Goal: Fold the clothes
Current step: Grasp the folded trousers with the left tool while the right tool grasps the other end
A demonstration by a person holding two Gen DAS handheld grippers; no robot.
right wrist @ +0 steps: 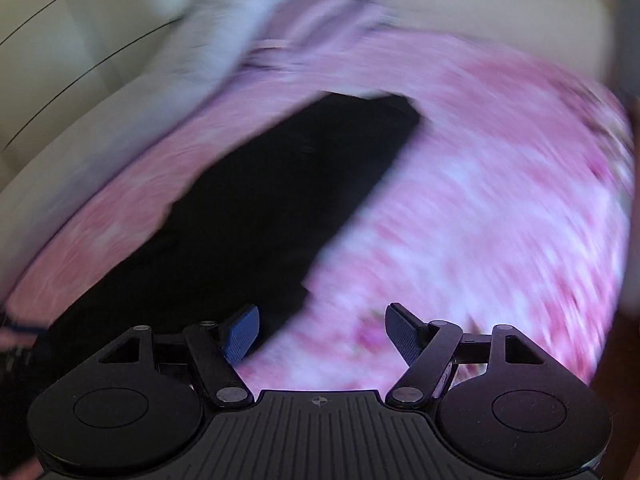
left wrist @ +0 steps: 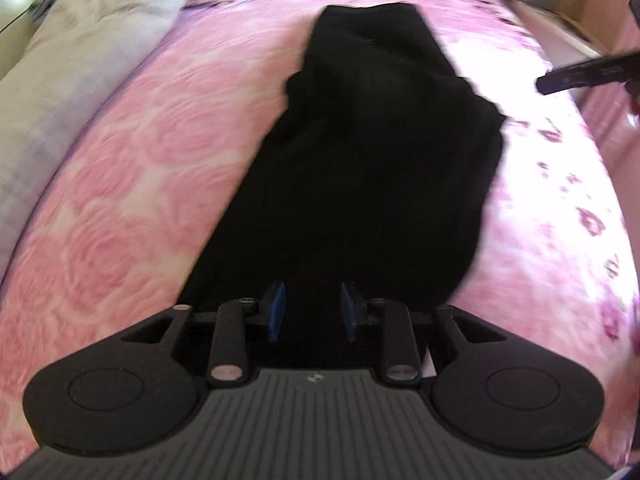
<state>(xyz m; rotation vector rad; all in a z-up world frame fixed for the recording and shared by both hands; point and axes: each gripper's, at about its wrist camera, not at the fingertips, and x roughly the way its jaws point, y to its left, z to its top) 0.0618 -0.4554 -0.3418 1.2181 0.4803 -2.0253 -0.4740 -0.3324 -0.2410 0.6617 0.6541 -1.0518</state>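
The black garment point(left wrist: 372, 168) is lying lengthwise on the pink floral bedspread point(left wrist: 132, 168), narrowed into a long strip, its far end reaching toward the head of the bed and its near end running under the left gripper point(left wrist: 312, 310). One side looks doubled over, with an uneven edge partway along; the cloth is too dark to count layers.

The left gripper is hanging above the near end with its blue pads point(left wrist: 277, 312) a little apart. Only dark cloth shows behind the gap, and nothing seems pinched: released.

The right gripper point(right wrist: 322, 330) is hovering with jaws spread wide and empty, over the bedspread just beside the garment's right edge. Its view is badly blurred.

Judgement: a lengthwise fold appears laid down and both tools are free; the step in hand is the gap between folds. The next move likely calls for gripping both corners of one end and carrying it across to halve the strip.

A pale pillow point(left wrist: 80, 60) is lying along the left side. No readable brand, label or writing anywhere.
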